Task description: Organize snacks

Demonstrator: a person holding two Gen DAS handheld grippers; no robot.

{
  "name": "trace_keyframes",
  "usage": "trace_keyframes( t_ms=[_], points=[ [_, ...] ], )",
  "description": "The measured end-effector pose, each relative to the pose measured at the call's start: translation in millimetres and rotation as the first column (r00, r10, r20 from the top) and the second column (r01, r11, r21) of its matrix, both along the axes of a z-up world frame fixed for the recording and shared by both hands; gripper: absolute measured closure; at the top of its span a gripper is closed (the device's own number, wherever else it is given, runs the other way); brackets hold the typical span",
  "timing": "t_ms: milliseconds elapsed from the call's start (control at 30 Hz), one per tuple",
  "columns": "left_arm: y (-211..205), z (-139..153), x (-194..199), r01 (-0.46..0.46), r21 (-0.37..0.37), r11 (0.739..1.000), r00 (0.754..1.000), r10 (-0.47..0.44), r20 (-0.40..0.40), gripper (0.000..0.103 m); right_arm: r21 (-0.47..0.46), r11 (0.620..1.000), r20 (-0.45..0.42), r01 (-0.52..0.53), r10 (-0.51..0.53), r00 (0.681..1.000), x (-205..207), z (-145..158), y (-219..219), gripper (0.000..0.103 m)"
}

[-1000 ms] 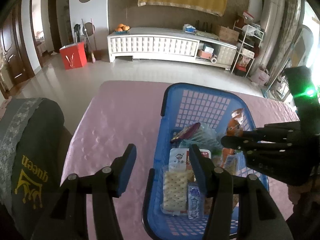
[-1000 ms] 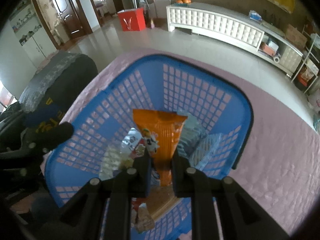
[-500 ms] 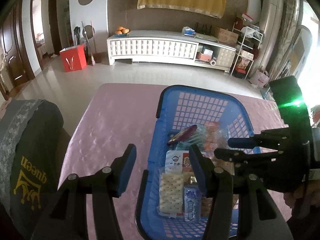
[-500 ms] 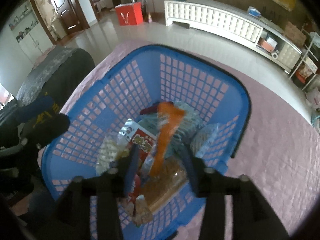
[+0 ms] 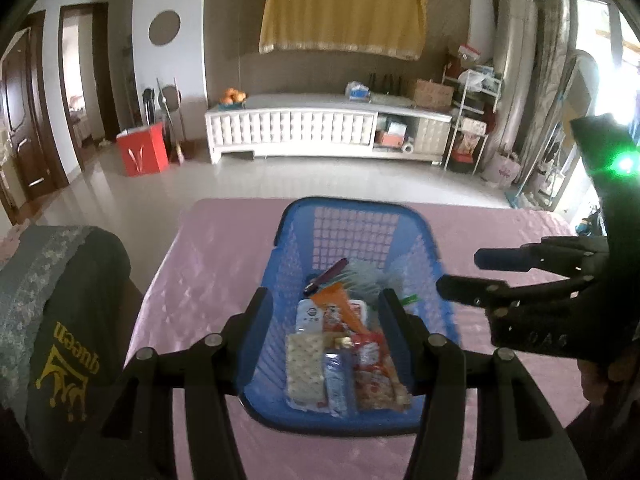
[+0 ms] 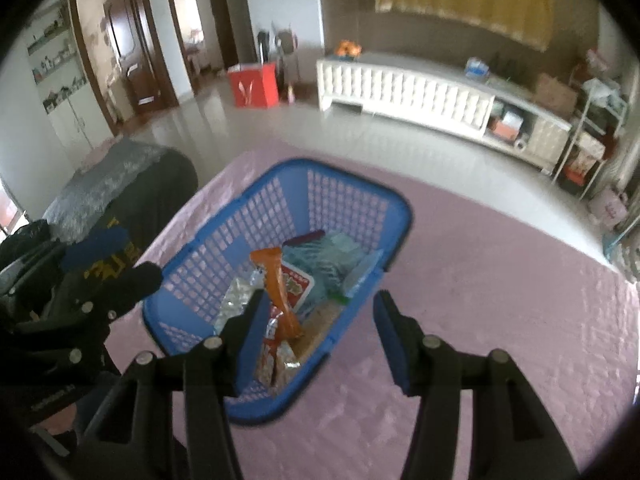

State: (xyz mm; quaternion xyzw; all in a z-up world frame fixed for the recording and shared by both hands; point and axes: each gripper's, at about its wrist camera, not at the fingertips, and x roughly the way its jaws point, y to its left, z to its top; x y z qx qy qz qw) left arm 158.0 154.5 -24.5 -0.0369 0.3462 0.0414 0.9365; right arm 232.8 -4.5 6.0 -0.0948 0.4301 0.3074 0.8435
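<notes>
Blue plastic basket (image 5: 280, 264) on pink tablecloth (image 5: 208, 248), full of snacks: orange packet (image 6: 280, 288) lying on top, cracker pack (image 5: 303, 364) near front wall. Right gripper (image 6: 318, 334) spread wide, empty, above basket's near edge. Left gripper (image 5: 326, 320) also spread, empty, over basket. Dark cushion (image 5: 60, 312) left of table. White cabinet (image 5: 320, 130) far back.

A pink quilted cloth covers the worktop (image 5: 224, 248); a dark chair cover with yellow lettering (image 5: 68, 320) sits near left; far off, a long white cabinet (image 5: 320, 130), a red paper bag (image 5: 142, 154) left of it, a yellow hanging cloth (image 5: 340, 20) above.
</notes>
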Motion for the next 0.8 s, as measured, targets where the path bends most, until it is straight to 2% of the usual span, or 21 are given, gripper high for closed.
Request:
trace_keyframes(
  t_ms=[100, 167, 267, 300, 333, 367, 433, 500, 800],
  points=[
    [-14.3, 14.3, -21.0, 0.003, 0.0, 1.0, 0.999, -0.003, 0.044, 0.051, 0.021, 1.0, 0.079, 0.019, -0.021, 0.997, -24.8, 21.2, -20.2, 0.045],
    [-25.8, 25.6, -39.3, 0.004, 0.002, 1.0, 0.997, -0.004, 0.08, 0.04, 0.034, 0.999, 0.121, 0.022, -0.026, 0.992, -40.2, 31.7, -32.0, 0.043],
    [-41.1, 41.1, -60.1, 0.034, -0.009, 0.999, 0.988, -0.032, 0.148, 0.036, 0.042, 0.999, 0.203, 0.031, -0.039, 0.978, -67.7, 49.2, -49.1, 0.028],
    [-47.5, 46.8, -68.5, 0.04, -0.004, 0.999, 0.985, -0.039, 0.166, 0.032, 0.047, 0.998, 0.231, 0.034, -0.044, 0.972, -78.5, 54.8, -55.3, 0.02],
    [-54.4, 52.3, -77.4, 0.041, 0.008, 0.999, 0.982, -0.042, 0.186, 0.022, 0.06, 0.997, 0.257, 0.041, -0.055, 0.965, -89.0, 60.6, -62.2, 0.013],
    [-58.4, 55.2, -83.2, 0.041, 0.016, 0.999, 0.979, -0.044, 0.2, 0.016, 0.073, 0.996, 0.276, 0.051, -0.069, 0.959, -96.5, 64.6, -67.4, 0.01],
    [-69.0, 62.3, -99.7, 0.03, 0.038, 0.999, 0.971, -0.038, 0.235, 0.012, 0.092, 0.992, 0.324, 0.091, -0.116, 0.939, -113.2, 72.7, -81.0, 0.0],
    [-78.7, 67.5, -113.3, 0.028, 0.045, 0.999, 0.968, -0.039, 0.248, 0.001, 0.092, 0.99, 0.352, 0.111, -0.136, 0.926, -122.6, 76.3, -88.9, 0.0],
    [-108.7, 80.8, -156.7, 0.019, 0.096, 0.995, 0.96, -0.045, 0.276, 0.0, 0.123, 0.98, 0.409, 0.155, -0.192, 0.892, -159.2, 82.2, -116.5, 0.0]
  ],
)
